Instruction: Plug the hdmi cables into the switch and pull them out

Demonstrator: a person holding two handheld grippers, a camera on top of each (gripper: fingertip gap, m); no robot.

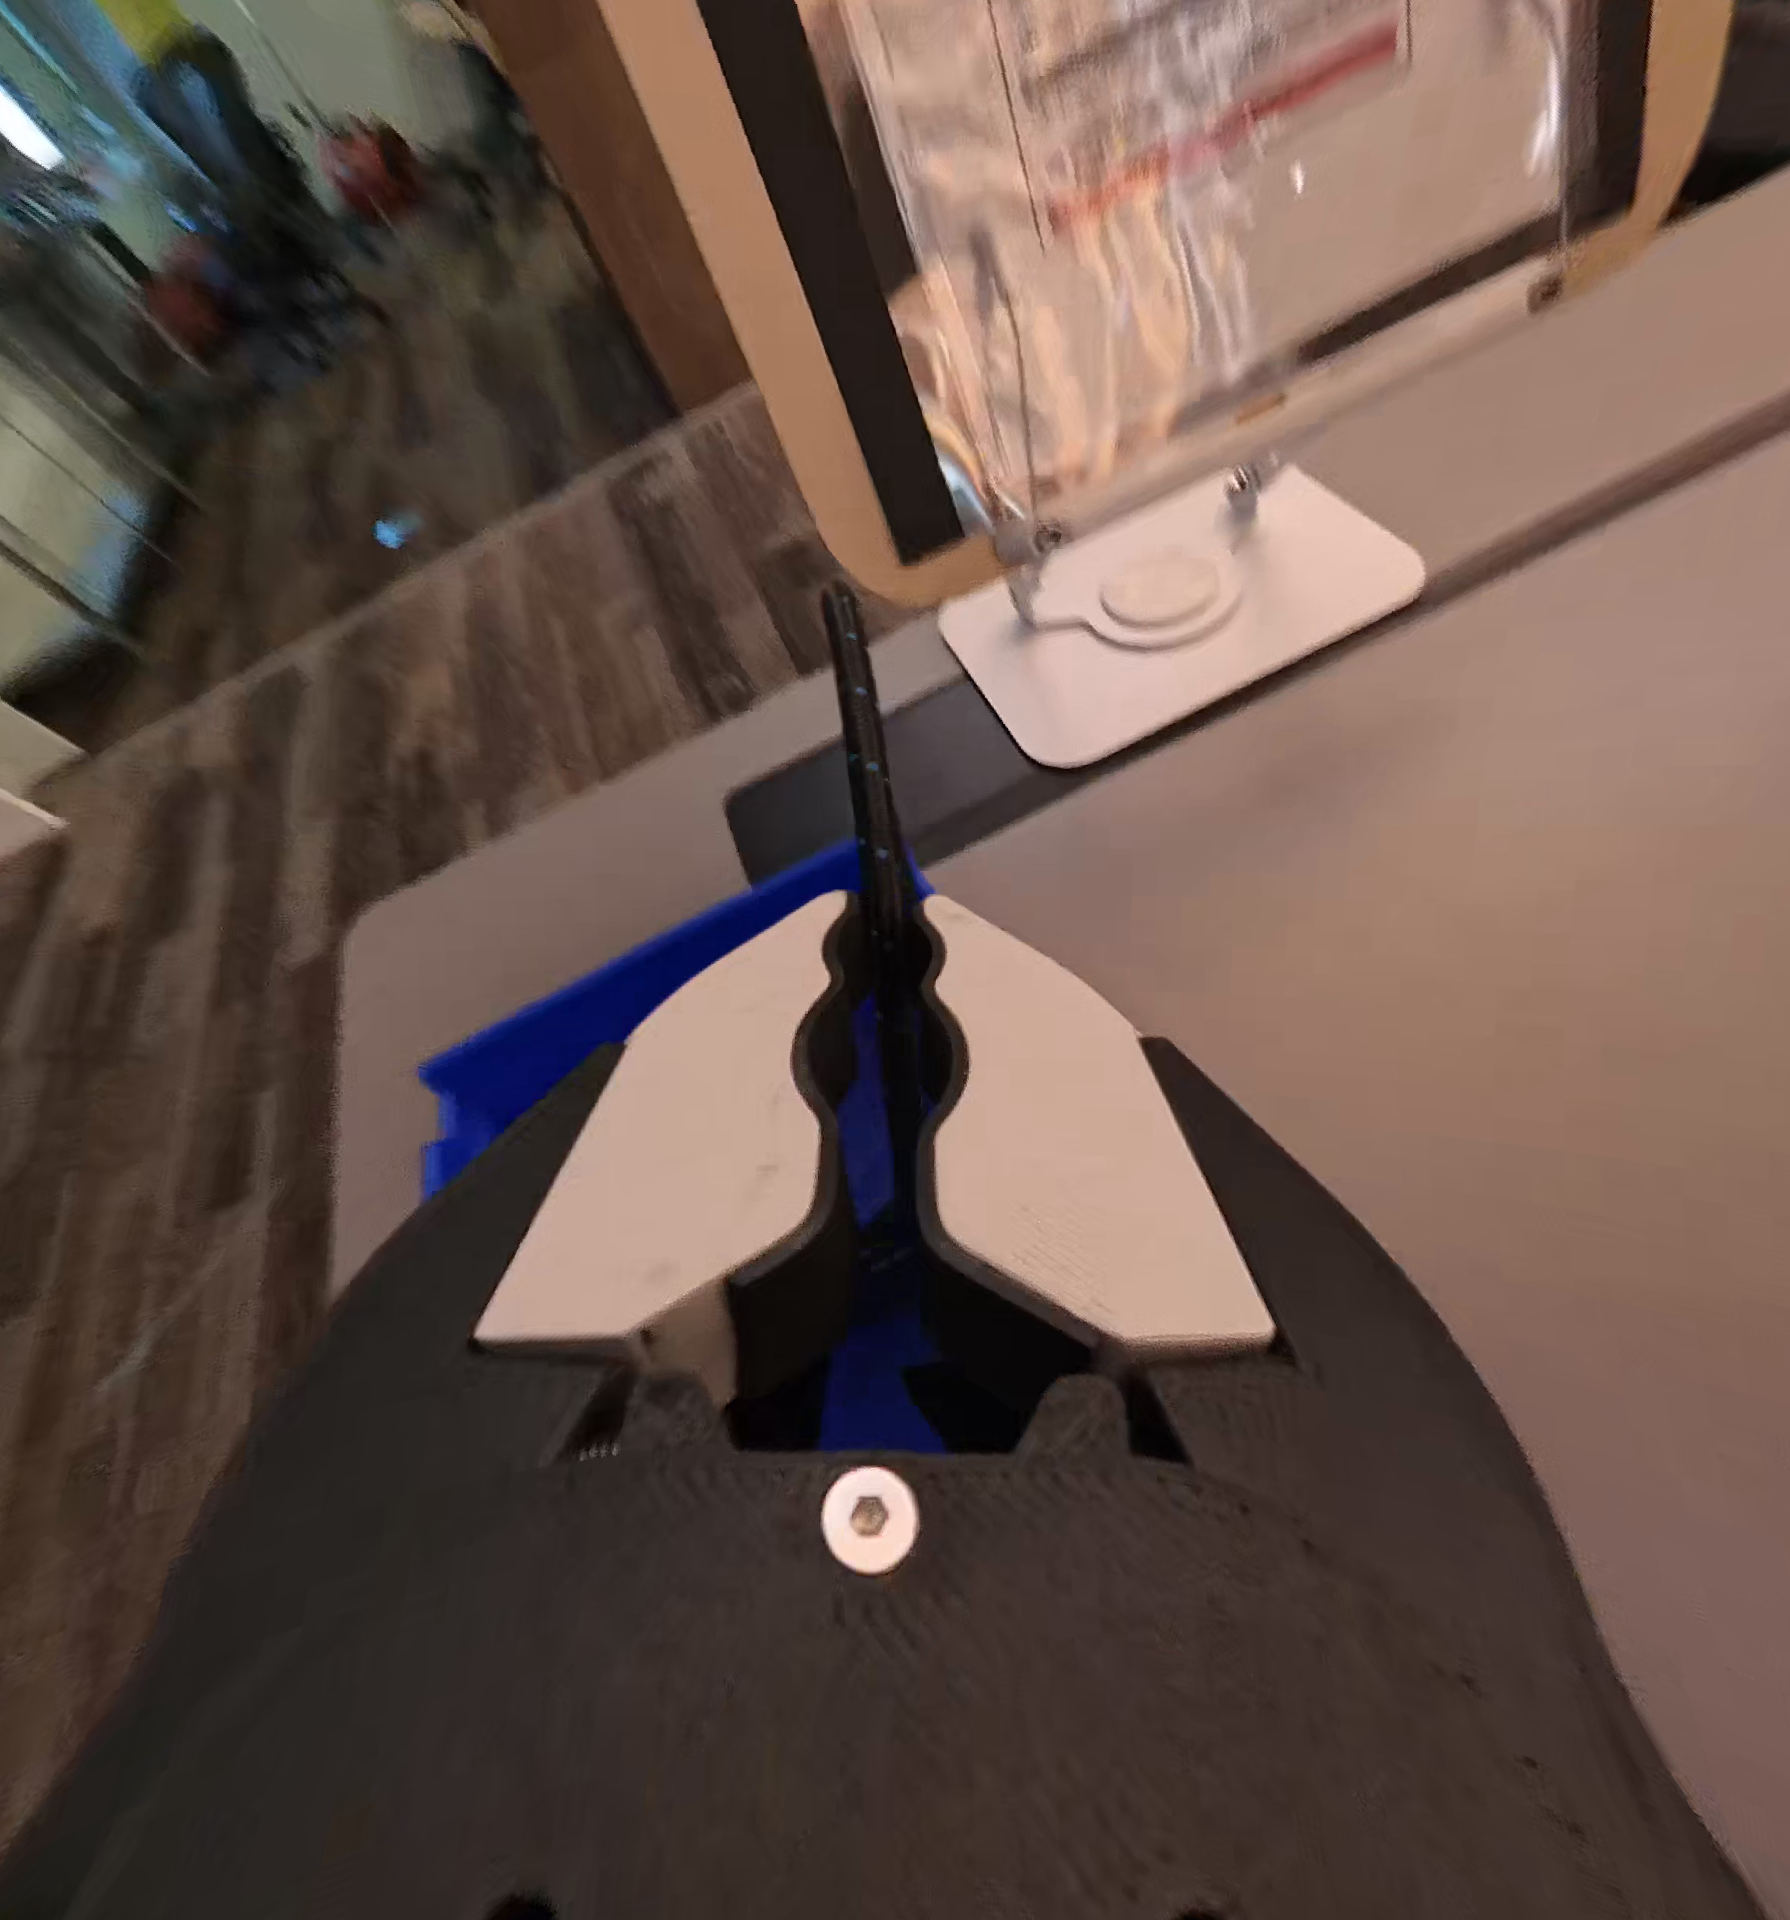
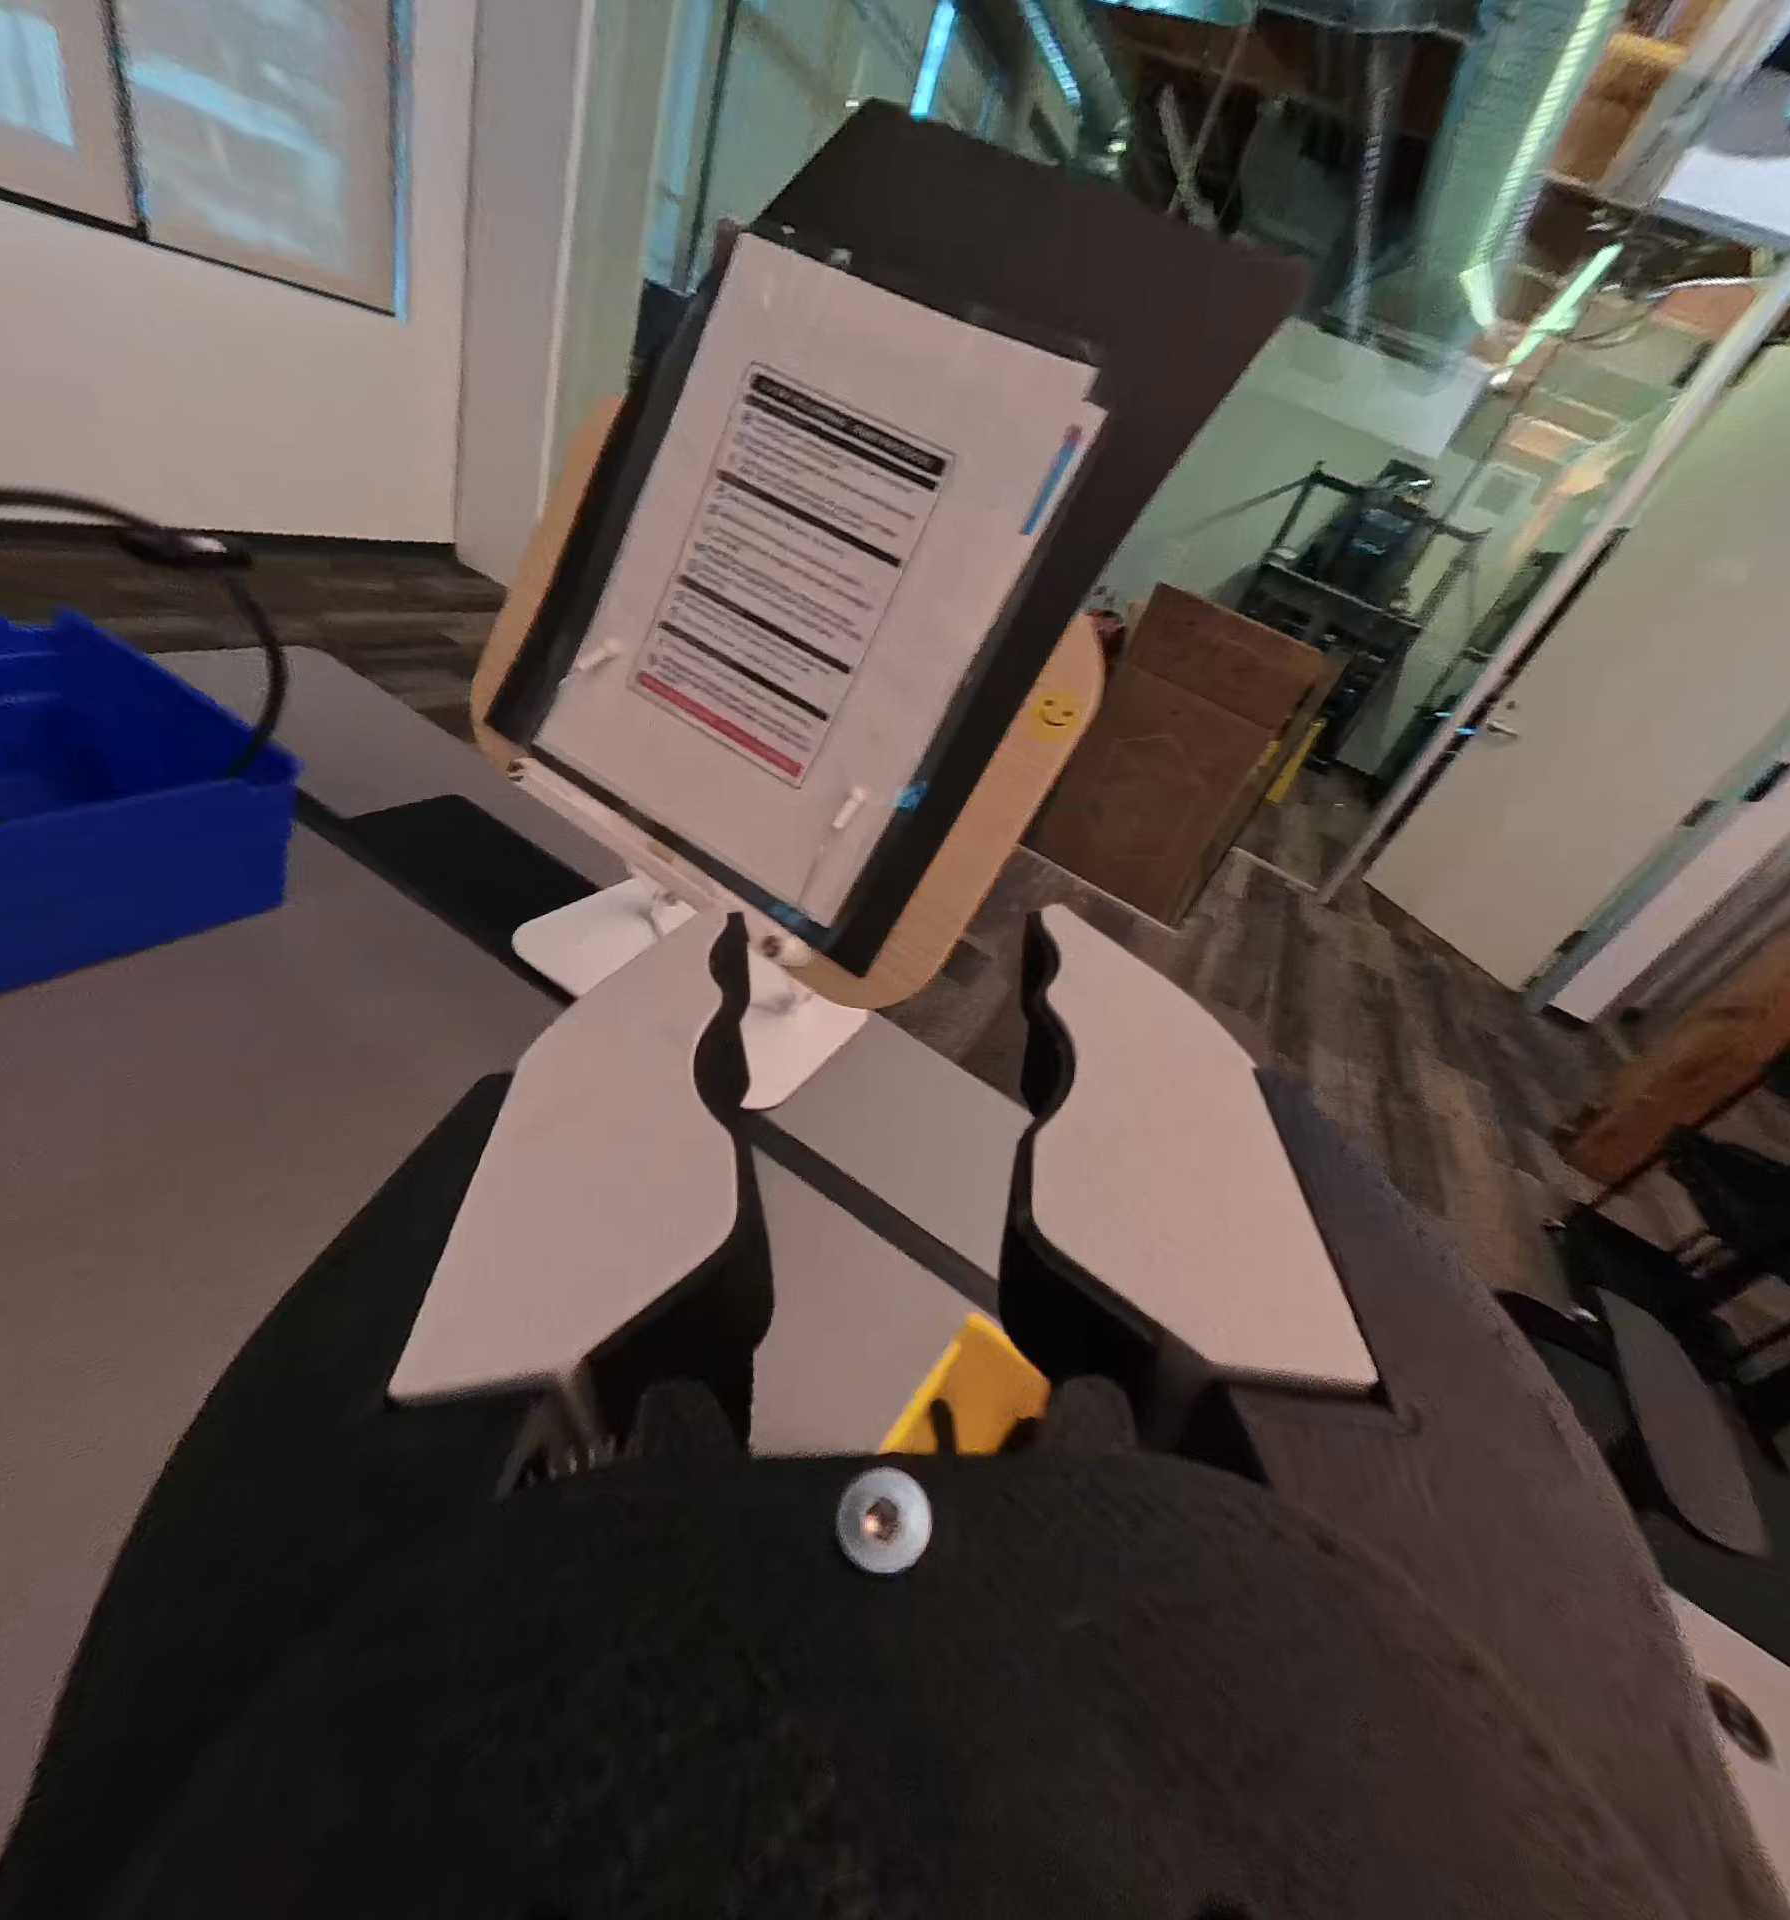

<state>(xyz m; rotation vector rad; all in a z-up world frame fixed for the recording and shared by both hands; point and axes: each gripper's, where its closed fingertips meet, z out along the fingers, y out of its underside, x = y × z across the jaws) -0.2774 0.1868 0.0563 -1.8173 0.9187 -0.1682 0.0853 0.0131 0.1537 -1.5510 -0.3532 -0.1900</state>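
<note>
The left gripper (image 1: 878,914) tilts down over one blue bin (image 1: 600,1013), its fingers nearly closed around one thin black cable (image 1: 863,748) that rises past the tips. The right gripper (image 2: 875,940) hovers level above the grey table (image 2: 143,1122), fingers parted and empty, a yellow piece (image 2: 974,1392) half hidden at their base. Beyond stands one framed sheet (image 2: 797,582); the switch cannot be made out.

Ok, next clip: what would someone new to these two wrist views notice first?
Probably the left gripper, its white fingers shut on a thin black braided cable that sticks up past the tips, above a blue plastic bin. In the right wrist view, the right gripper is open and empty, pointing at a wood-framed stand holding a printed sheet on the grey table.
</note>
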